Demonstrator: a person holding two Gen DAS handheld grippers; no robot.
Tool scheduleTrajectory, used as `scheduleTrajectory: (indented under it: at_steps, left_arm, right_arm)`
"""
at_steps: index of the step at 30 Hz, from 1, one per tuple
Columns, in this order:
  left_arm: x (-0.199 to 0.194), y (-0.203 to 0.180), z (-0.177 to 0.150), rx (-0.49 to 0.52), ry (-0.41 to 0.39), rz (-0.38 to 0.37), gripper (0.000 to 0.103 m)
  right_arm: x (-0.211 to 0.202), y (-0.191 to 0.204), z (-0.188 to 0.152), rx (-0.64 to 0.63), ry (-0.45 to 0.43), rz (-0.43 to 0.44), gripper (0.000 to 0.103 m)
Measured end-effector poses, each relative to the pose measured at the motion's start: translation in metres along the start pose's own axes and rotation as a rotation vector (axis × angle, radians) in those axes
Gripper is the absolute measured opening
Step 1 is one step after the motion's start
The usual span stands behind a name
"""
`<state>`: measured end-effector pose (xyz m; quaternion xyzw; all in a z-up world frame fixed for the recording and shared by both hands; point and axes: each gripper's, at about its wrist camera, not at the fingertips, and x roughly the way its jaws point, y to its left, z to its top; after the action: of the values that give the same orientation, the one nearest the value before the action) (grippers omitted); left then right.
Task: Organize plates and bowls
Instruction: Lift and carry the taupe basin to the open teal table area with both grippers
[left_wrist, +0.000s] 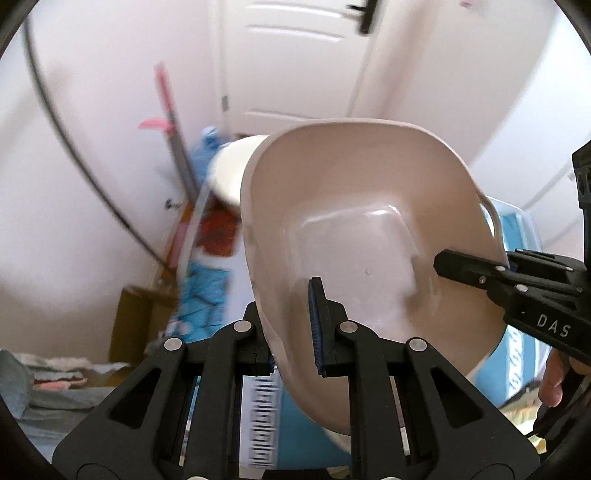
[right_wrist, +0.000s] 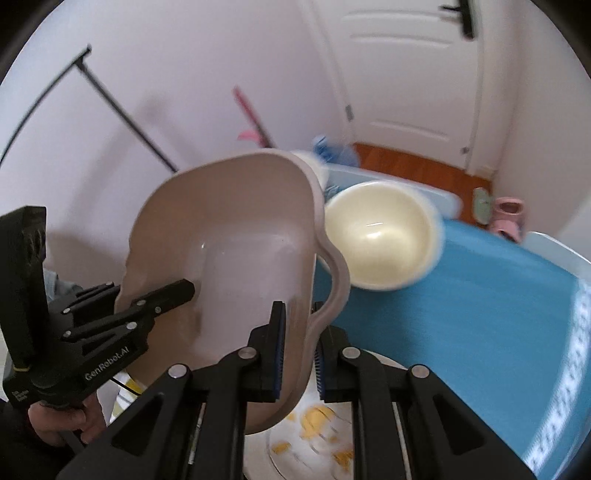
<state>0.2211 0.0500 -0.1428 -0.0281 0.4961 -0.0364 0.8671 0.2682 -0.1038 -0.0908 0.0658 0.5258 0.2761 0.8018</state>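
Note:
A beige plastic basin (left_wrist: 354, 229) with a side handle is held tilted in the air by both grippers. My left gripper (left_wrist: 291, 325) is shut on its near rim. My right gripper (right_wrist: 299, 350) is shut on the opposite rim beside the handle (right_wrist: 338, 280); it shows in the left wrist view (left_wrist: 454, 264) too. My left gripper also appears in the right wrist view (right_wrist: 181, 290). A cream bowl (right_wrist: 380, 236) stands on the blue table cover (right_wrist: 461, 325) behind the basin. A white plate with yellow pattern (right_wrist: 317, 435) lies below my right gripper.
A white door (right_wrist: 402, 74) and wood floor (right_wrist: 406, 162) lie behind the table. A pink-handled mop (left_wrist: 170, 122) leans on the wall. A black clothes rail (right_wrist: 122, 114) stands at the left. Slippers (right_wrist: 506, 214) sit on the floor. A cardboard box (left_wrist: 136, 321) is low left.

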Motion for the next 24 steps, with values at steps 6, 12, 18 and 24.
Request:
scheduleTrajectory:
  at_steps: [6, 12, 18, 24]
  left_arm:
    - [-0.001, -0.088, -0.012, 0.106, 0.012, -0.077, 0.013]
    - [0.016, -0.188, -0.031, 0.195, 0.065, -0.166, 0.013]
    - [0.047, -0.268, -0.056, 0.246, 0.137, -0.227, 0.013]
    - [0.086, -0.309, -0.081, 0.269, 0.188, -0.230, 0.012]
  right_arm:
    - [-0.067, -0.055, -0.041, 0.090, -0.067, -0.085, 0.013]
    - [-0.120, -0.120, -0.090, 0.192, -0.079, -0.168, 0.013]
    - [-0.144, -0.178, -0.137, 0.272, -0.060, -0.229, 0.013]
    - [-0.136, -0.223, -0.176, 0.312, -0.032, -0.247, 0.013]
